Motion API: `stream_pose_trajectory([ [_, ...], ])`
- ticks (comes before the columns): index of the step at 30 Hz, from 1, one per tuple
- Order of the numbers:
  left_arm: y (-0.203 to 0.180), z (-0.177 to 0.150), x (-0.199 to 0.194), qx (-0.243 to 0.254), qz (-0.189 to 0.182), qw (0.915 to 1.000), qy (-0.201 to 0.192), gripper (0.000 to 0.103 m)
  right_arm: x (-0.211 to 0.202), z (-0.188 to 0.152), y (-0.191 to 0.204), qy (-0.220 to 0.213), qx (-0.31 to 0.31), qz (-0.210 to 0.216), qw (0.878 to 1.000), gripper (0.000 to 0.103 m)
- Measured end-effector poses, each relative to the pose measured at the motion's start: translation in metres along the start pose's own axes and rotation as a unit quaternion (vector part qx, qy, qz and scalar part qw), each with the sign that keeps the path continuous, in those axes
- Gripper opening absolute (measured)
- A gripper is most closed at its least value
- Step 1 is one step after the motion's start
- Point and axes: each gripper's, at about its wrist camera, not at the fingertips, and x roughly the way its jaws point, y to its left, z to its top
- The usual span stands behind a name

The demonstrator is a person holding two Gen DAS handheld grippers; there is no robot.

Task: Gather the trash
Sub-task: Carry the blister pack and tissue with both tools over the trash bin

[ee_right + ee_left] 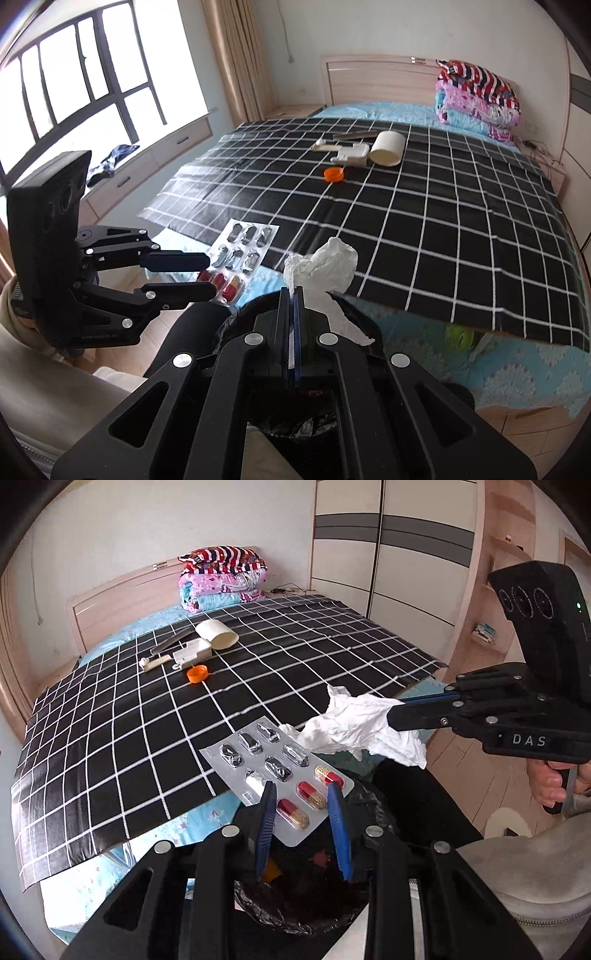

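My left gripper (301,788) is shut on a silver pill blister pack (275,768) with red-and-yellow capsules, held in the air over a black-lined trash bin (303,897); it also shows in the right wrist view (240,254). My right gripper (294,291) is shut on a crumpled white tissue (325,269), also above the bin (306,424). In the left wrist view the tissue (354,727) hangs from the right gripper (393,716). An orange cap (197,674), a white cup (217,634) and a white box (192,653) lie on the bed.
The bed carries a black checked cloth (258,657) over a blue sheet. Folded quilts (221,578) sit at the headboard. A wardrobe (391,554) stands beyond the bed. A window (74,74) and its sill are on the far side.
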Motion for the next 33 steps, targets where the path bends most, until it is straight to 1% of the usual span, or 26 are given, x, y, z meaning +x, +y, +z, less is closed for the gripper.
stream_pose_trajectory([
  [5, -0.012, -0.019, 0.022, 0.001, -0.027, 0.9987, 0.042, 0.028, 0.018, -0.021, -0.001, 0.04, 0.018, 0.016, 0.999, 0.002],
  [8, -0.011, -0.031, 0.04, -0.01, -0.037, 0.9969, 0.068, 0.028, 0.031, -0.032, -0.004, 0.062, 0.028, 0.024, 0.997, 0.002],
  [12, -0.003, -0.038, 0.061, -0.027, -0.047, 0.9942, 0.093, 0.028, 0.05, -0.042, -0.01, 0.09, 0.039, 0.035, 0.995, 0.002],
  [17, 0.01, -0.048, 0.09, -0.041, -0.045, 0.9893, 0.133, 0.028, 0.082, -0.051, -0.019, 0.124, 0.053, 0.042, 0.99, 0.002],
  [20, 0.016, -0.058, 0.109, -0.051, -0.048, 0.9848, 0.159, 0.028, 0.103, -0.058, -0.026, 0.144, 0.066, 0.045, 0.986, 0.002],
  [26, 0.024, -0.078, 0.146, -0.07, -0.052, 0.9761, 0.199, 0.028, 0.14, -0.073, -0.043, 0.177, 0.097, 0.05, 0.978, 0.002],
  [29, 0.028, -0.086, 0.158, -0.081, -0.057, 0.9721, 0.213, 0.028, 0.151, -0.078, -0.045, 0.189, 0.106, 0.053, 0.975, 0.002],
  [33, 0.029, -0.09, 0.167, -0.086, -0.057, 0.9703, 0.219, 0.028, 0.164, -0.083, -0.044, 0.2, 0.103, 0.048, 0.973, 0.003],
])
